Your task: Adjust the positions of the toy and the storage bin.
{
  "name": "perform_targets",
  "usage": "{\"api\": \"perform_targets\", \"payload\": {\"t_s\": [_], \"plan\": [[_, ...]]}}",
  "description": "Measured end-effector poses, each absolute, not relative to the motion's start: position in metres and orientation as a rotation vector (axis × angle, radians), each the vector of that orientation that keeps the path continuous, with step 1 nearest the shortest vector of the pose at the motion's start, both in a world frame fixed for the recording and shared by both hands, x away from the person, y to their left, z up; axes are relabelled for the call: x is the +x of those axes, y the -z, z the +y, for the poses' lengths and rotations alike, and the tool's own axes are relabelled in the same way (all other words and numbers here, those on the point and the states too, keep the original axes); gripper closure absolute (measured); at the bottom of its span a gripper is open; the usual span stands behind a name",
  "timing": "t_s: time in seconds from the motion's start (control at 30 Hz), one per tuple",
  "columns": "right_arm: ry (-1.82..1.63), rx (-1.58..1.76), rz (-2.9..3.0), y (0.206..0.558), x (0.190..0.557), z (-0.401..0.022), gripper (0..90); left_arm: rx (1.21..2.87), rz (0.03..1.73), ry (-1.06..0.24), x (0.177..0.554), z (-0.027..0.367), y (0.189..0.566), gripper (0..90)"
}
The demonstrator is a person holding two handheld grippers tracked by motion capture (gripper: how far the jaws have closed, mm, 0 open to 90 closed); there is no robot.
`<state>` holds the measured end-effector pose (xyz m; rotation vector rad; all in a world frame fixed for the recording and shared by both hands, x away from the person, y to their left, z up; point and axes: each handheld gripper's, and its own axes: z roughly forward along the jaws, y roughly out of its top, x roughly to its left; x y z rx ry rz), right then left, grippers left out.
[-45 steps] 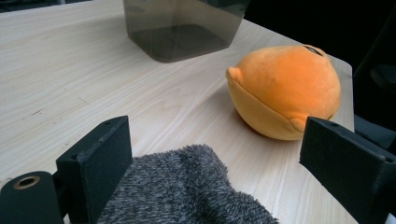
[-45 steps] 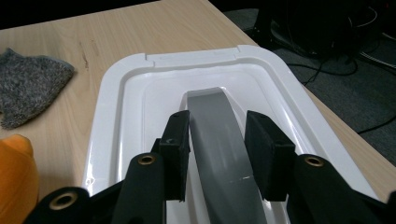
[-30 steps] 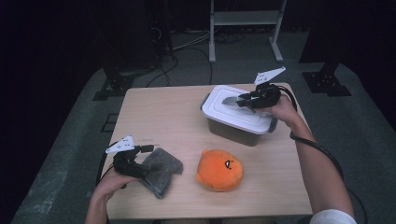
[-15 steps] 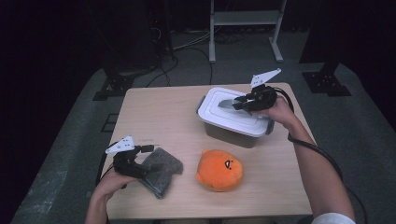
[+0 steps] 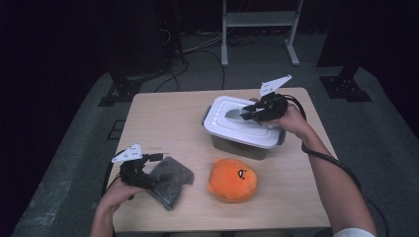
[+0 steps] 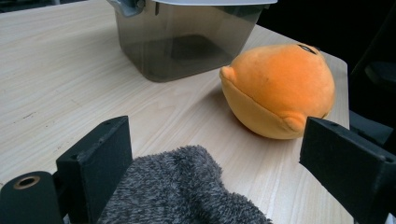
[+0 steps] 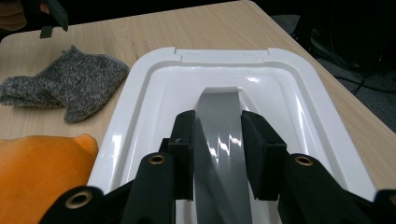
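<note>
On the white plastic lid (image 5: 243,127) of the smoky storage box (image 5: 237,146), the right gripper (image 5: 253,113) fingers clamp the grey handle (image 7: 219,140), and an uneven pull risks dragging the box across the desk (image 5: 163,123), while the left gripper (image 6: 219,186) fingers sit spread open around the fuzzy grey cloth (image 6: 182,191).

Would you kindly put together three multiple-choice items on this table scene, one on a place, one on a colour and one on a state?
1. Where does the grey cloth lie?
A. on the white lid
B. on the table near the left gripper
C. inside the bin

2. What colour is the plush toy?
A. orange
B. blue
C. green

3. How does the right gripper stand?
A. open above the plush toy
B. shut on the grey handle of the white lid
C. lying loose on the table

Answers:
1 B, the high view shows the cloth flat on the table at the left gripper, whose open jaws stand either side of it.
2 A, its orange body shows beside the clear bin.
3 B, the right gripper view shows both pads pressed on the grey handle of the white lid.
</note>
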<state>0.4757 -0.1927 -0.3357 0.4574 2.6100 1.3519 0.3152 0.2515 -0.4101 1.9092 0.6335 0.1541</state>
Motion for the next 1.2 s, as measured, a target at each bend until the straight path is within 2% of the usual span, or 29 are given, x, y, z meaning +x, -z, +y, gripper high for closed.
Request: {"api": "perform_targets", "payload": {"t_s": [0.7,1.2], "plan": [[-1.368,0.465,2.562,0.314,0.466,-0.209,66.0,1.906,0.642,-0.157,0.316,0.254,0.411,8.3],[-1.382,0.461,2.518,0.286,0.435,-0.247,66.0,1.917,0.643,-0.162,0.317,0.252,0.413,7.5]]}}
